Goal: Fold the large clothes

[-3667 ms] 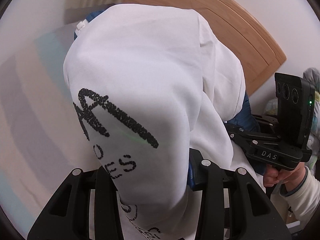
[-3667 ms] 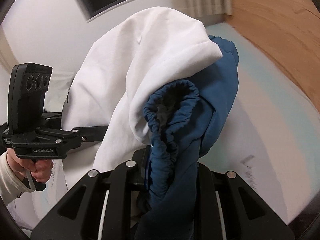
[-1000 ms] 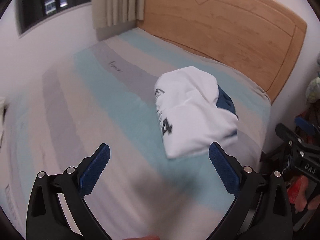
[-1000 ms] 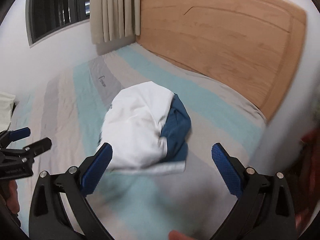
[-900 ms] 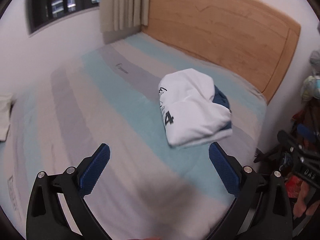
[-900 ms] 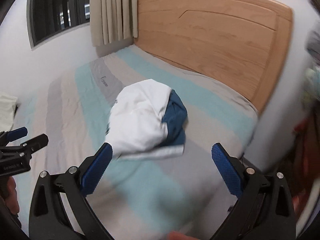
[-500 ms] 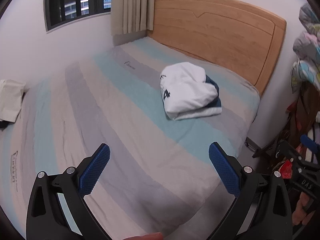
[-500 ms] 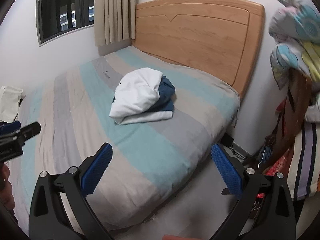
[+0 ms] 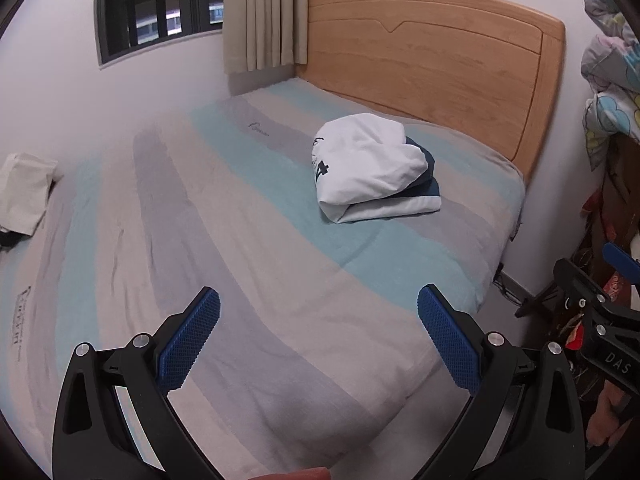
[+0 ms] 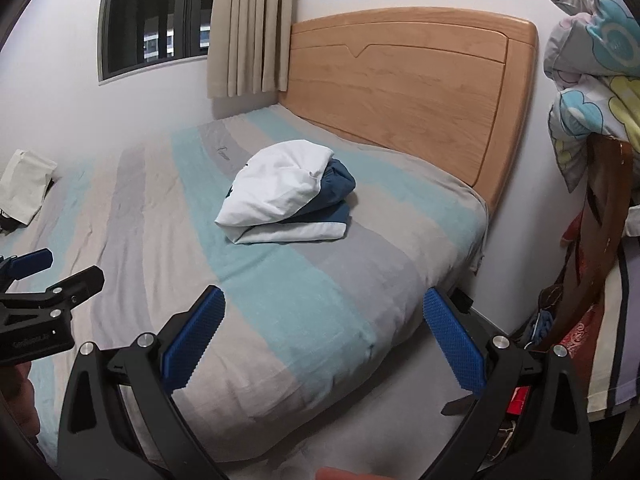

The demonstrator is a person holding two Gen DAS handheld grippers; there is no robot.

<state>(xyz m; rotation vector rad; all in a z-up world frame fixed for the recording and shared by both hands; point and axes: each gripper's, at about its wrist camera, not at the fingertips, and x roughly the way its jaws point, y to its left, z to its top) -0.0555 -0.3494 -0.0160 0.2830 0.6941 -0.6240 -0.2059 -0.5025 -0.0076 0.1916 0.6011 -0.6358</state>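
Note:
A folded white and navy garment (image 9: 368,168) with dark lettering lies on the striped bed (image 9: 208,216) near the headboard; it also shows in the right wrist view (image 10: 286,192). My left gripper (image 9: 318,332) is open and empty, held well back from the garment above the bed's near corner. My right gripper (image 10: 322,334) is open and empty, back from the bed over its near edge. The right gripper shows at the right edge of the left wrist view (image 9: 600,312), and the left gripper at the left edge of the right wrist view (image 10: 40,292).
A wooden headboard (image 9: 432,68) stands behind the garment. A window (image 9: 156,4) and curtain (image 9: 264,12) are on the far wall. A pale cloth (image 9: 24,192) lies at the bed's far left. Hanging clothes and bedding (image 10: 592,80) crowd the right side.
Both grippers let go of the garment, which now lies on the bed, and have drawn back away from it. Their jaws stand wide open.

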